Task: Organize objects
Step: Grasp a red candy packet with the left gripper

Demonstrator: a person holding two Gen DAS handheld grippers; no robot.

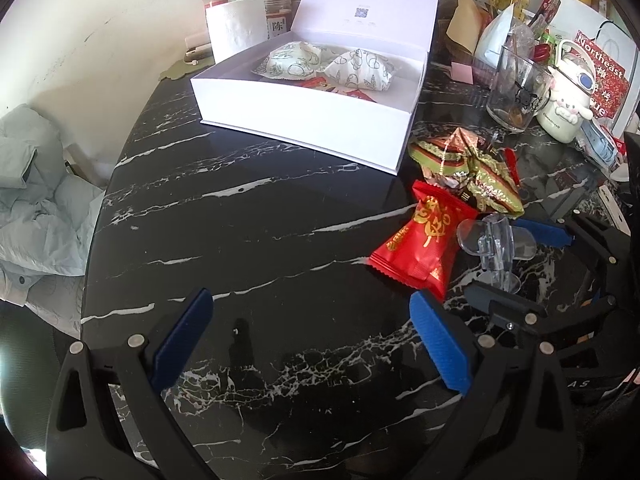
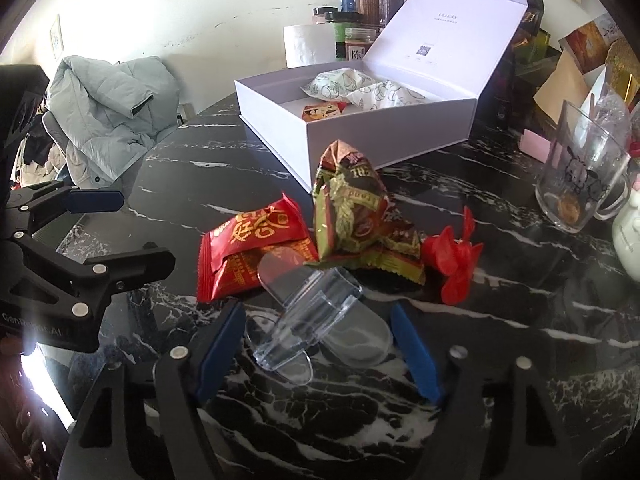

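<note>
Near the table's right side, by the box's front corner:
Clear piece: a clear moulded plastic piece (image 2: 316,320) lies on the black white-veined marble table (image 1: 248,216), touching a red gold-printed snack packet (image 2: 252,252).
Right gripper: the right gripper (image 2: 316,344) points down at the clear piece, which sits between its blue pads (image 2: 414,354); the pads flank it with a gap on each side and do not press.
Left gripper: the left gripper (image 1: 308,340) is spread wide over bare tabletop, nothing between its blue pads (image 1: 184,336).
Other sweets: green-and-brown foil packets (image 2: 356,216) are piled behind the red packet; a small red-wrapped sweet (image 2: 456,260) lies beside them.
Box: a white lidded cardboard box (image 1: 304,120), lid up, holds white printed pouches (image 1: 356,68).
Back edge: a clear glass mug (image 1: 516,92) and spice jars (image 2: 360,20).
</note>
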